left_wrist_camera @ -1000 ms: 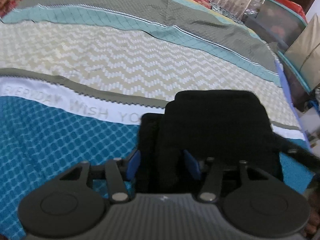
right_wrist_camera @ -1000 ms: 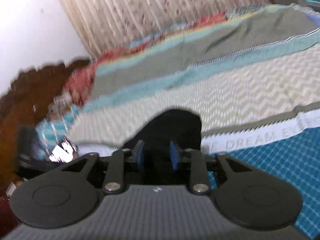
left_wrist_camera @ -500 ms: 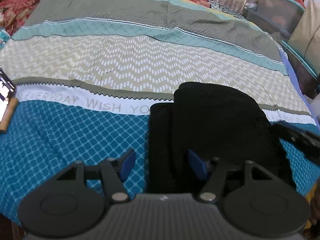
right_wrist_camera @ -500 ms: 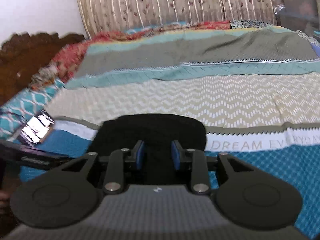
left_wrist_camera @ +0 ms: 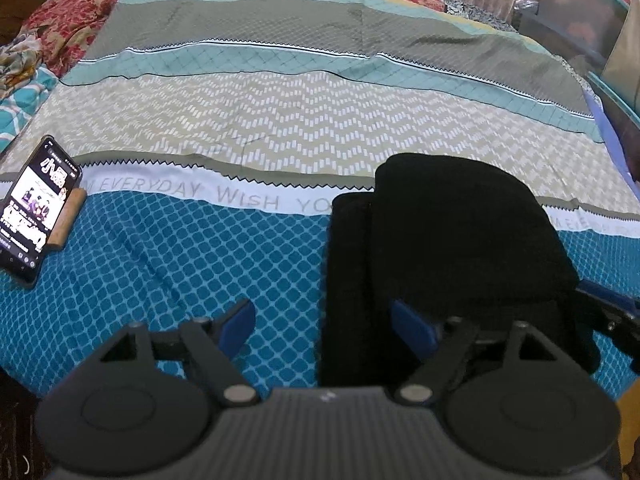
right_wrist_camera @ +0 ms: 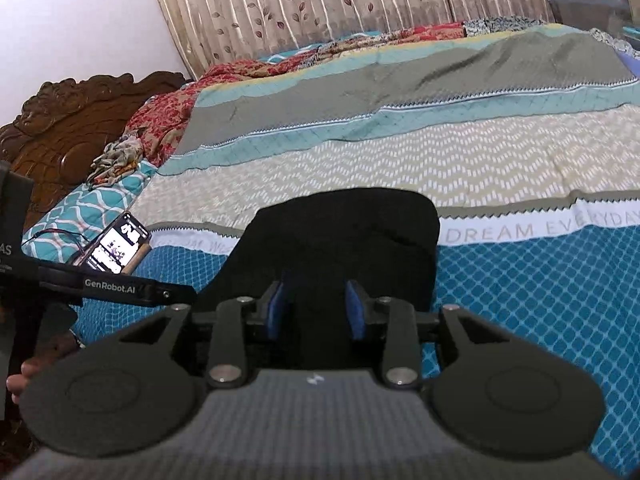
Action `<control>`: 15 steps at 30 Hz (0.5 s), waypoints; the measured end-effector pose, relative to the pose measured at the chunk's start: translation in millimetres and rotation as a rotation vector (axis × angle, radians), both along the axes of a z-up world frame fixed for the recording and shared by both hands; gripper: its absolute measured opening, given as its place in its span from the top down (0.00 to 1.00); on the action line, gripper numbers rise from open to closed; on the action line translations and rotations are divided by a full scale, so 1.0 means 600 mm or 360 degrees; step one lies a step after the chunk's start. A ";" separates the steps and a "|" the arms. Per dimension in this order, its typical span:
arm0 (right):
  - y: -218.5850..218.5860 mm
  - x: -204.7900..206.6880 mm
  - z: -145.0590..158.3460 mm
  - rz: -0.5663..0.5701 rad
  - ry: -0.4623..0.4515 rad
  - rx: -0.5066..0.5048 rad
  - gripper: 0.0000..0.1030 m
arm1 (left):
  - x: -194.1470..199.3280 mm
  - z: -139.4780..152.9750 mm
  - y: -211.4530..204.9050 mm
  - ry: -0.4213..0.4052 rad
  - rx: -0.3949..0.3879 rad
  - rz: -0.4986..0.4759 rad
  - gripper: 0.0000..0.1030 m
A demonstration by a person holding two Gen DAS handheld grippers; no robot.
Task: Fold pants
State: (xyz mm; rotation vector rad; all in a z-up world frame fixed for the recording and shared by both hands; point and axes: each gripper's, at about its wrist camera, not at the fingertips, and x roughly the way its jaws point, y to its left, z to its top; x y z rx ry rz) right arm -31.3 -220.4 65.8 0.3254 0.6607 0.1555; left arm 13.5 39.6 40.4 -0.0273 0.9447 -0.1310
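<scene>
Nearest the left wrist camera, the left gripper (left_wrist_camera: 326, 322) stood with its blue-padded jaws spread wide, holding nothing; the near left edge of the black folded pants (left_wrist_camera: 440, 248) lay between the pads, and whether either pad touched the cloth could not be told. In the right wrist view, the right gripper (right_wrist_camera: 316, 312) had its jaws narrower, with black fabric filling the gap between the blue pads; they looked to be pinching the near edge of the bundle, though the grip itself was dark and hard to confirm. The pants sat as a compact, layered stack at the near edge of the patterned blue, white and beige bedsheet (left_wrist_camera: 200, 248). Judging from that, the folding seemed essentially done, with only letting go and perhaps tidying left. Farther left, a lit smartphone (left_wrist_camera: 36, 216) leaned on a wooden stand.
</scene>
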 end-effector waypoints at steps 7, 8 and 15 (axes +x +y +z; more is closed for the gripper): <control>0.024 0.005 -0.016 -0.0022 0.0035 -0.0116 0.60 | -0.010 -0.004 -0.012 -0.0023 0.0047 -0.0012 0.24; 0.024 0.000 -0.011 -0.0024 0.0020 -0.0104 0.60 | -0.012 -0.004 -0.012 -0.0026 0.0054 -0.0009 0.24; 0.042 -0.028 0.011 0.0086 -0.0092 -0.0018 0.59 | -0.022 -0.005 -0.007 -0.0021 0.0069 0.0021 0.24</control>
